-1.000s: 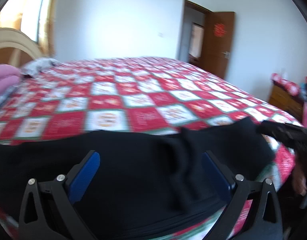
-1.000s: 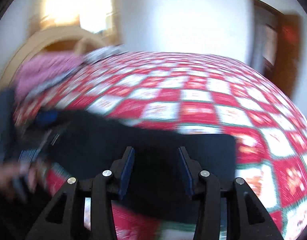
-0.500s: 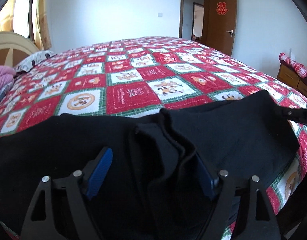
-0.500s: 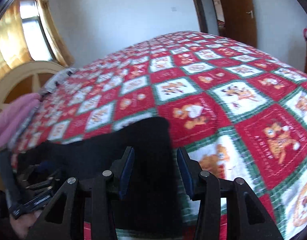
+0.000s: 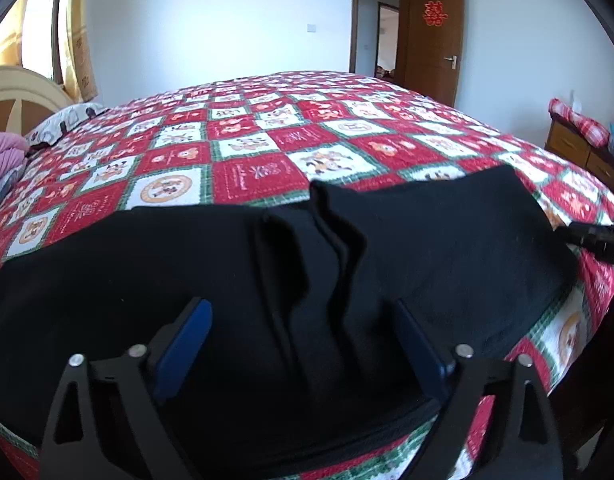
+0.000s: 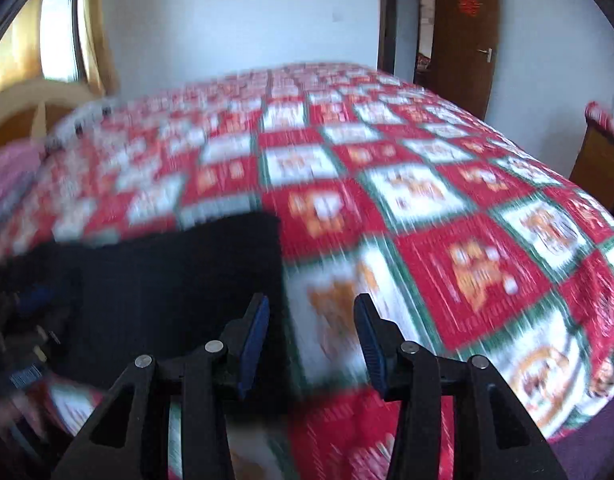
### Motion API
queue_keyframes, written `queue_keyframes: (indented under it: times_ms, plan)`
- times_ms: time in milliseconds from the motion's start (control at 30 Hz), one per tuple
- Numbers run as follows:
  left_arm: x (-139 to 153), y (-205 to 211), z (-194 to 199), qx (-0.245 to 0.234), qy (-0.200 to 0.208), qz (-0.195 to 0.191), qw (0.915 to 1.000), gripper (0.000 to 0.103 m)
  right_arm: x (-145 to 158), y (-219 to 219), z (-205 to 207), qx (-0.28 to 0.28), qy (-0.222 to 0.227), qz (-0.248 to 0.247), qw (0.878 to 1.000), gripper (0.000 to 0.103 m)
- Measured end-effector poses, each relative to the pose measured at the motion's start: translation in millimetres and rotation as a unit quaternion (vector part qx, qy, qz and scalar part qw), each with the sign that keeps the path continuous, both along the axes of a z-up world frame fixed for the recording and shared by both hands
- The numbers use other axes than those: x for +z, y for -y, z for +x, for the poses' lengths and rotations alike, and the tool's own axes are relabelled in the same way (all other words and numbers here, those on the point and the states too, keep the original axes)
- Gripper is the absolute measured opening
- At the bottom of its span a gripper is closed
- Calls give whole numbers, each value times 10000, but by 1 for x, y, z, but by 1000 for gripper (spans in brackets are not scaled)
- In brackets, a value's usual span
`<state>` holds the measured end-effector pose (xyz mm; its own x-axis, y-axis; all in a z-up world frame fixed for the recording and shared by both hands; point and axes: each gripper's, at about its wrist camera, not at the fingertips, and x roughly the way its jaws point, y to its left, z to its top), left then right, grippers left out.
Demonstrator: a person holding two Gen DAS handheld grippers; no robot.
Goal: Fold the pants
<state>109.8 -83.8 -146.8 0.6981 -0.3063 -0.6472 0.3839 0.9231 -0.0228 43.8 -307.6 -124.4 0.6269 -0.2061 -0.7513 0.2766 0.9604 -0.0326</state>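
Black pants (image 5: 447,240) lie spread across the near edge of the bed, with a raised ridge of folds in the middle. My left gripper (image 5: 299,308) hovers low over that ridge. Its jaws are opening, the bunched cloth lies between the blue pads (image 5: 187,336), and they do not press on it. In the blurred right wrist view my right gripper (image 6: 311,302) stands open over the right-hand edge of the pants (image 6: 179,276), with only bedspread between its fingers. Its black tip (image 5: 599,238) shows at the pants' right end in the left wrist view.
A red, white and green checked bedspread (image 5: 267,148) covers the bed. A pink blanket (image 5: 3,156) and a pillow (image 5: 63,120) lie by the headboard (image 5: 23,92) at the left. A wooden dresser (image 5: 579,148) stands to the right, and a brown door (image 5: 435,36) is open behind.
My left gripper sank closer to the pants; its jaws narrowed, then widened again. My right gripper swung from over the black cloth to its right-hand edge, its jaws unchanged.
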Motion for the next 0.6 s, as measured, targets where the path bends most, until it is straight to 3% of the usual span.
queue_keyframes:
  times_ms: [133, 200, 300, 467, 600]
  plan:
    - [5, -4, -1, -28, 92, 13, 10000, 97, -15, 5, 1, -55, -127, -40, 9999, 46]
    - [12, -12, -4, 47, 212, -8, 9998, 97, -3, 4, -8, 81, 466, 135, 9988, 46]
    - [26, -41, -5, 262, 422, -41, 9988, 97, 7, 5, -17, 140, 983, 367, 9944, 46]
    - [46, -132, 1, 894, 731, 110, 9933, 97, 20, 3, -25, 115, 1487, 433, 9879, 46]
    - [46, -225, 16, 1838, 652, 430, 9799, 97, 19, -4, -19, 193, 1464, 593, 9873, 51]
